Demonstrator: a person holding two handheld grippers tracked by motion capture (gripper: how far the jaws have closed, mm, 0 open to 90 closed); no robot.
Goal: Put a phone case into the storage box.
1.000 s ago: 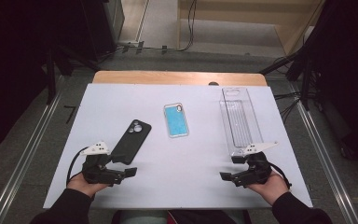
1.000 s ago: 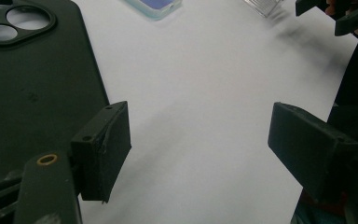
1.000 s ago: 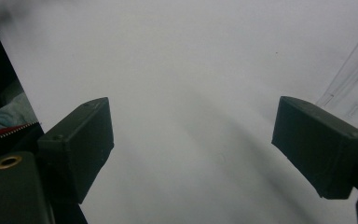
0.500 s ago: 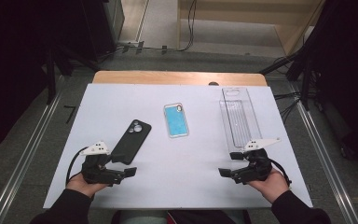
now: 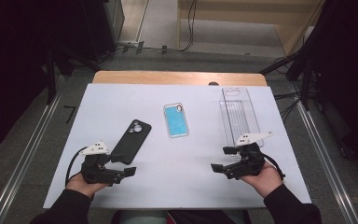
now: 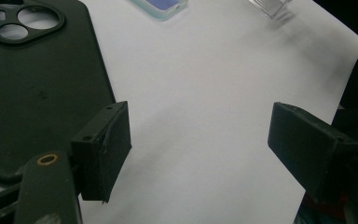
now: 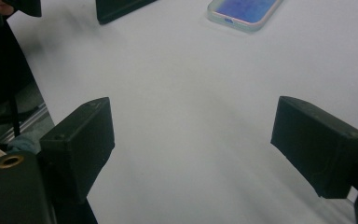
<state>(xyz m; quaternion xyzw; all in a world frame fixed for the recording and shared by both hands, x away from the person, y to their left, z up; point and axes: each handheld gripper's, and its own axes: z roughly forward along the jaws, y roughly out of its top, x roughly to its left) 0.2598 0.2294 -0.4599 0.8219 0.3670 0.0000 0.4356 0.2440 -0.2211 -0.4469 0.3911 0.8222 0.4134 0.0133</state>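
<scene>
A black phone case [image 5: 131, 141] lies camera side up at the left of the white table [image 5: 196, 186]. A light blue phone case [image 5: 175, 120] lies at the middle. My left gripper [image 5: 123, 167] rests open near the front left, its jaws wide apart just right of the black phone case [image 6: 42, 88]. In the left gripper view, bare table shows between the jaws of the left gripper [image 6: 200, 135]. My right gripper [image 5: 221, 159] is open at the front right and points left. Its jaws also hold nothing in the right gripper view [image 7: 191, 135], with the blue phone case [image 7: 244, 11] farther ahead.
A long clear plastic tray [image 5: 239, 114] lies at the right, just beyond the right gripper. A wooden board [image 5: 177, 77] edges the table's far side. Cables and dark stands surround the table on the floor.
The right gripper has shifted slightly forward and to the left. The left gripper and the cases have not moved.
</scene>
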